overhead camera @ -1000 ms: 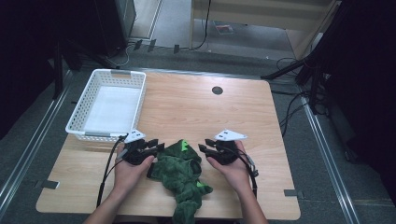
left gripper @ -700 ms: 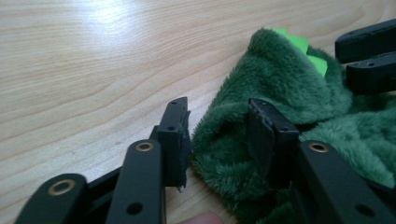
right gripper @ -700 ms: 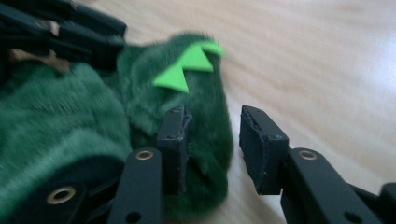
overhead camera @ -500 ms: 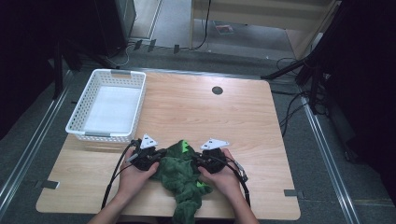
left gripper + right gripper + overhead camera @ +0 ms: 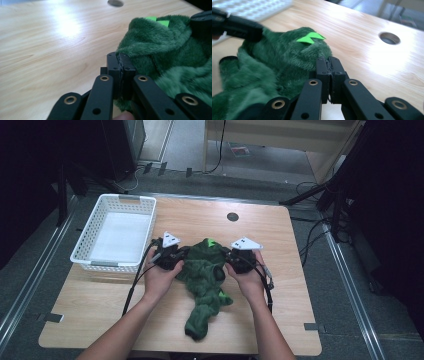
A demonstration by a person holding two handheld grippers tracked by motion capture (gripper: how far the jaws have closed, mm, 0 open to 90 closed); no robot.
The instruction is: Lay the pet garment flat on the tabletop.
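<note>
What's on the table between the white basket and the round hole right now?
Nothing: in the high view, the stretch of table from the white basket to the round hole is bare wood; the green garment lies nearer the person.

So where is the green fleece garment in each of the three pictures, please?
High view: the green fleece garment lies at the centre of the table, between the two hands.
Left gripper view: it is at the right, with its edge pinched in the tongs.
Right gripper view: it is at the left and centre, with its edge pinched in the tongs.
Shared landmark: the round hole in the table.
</note>
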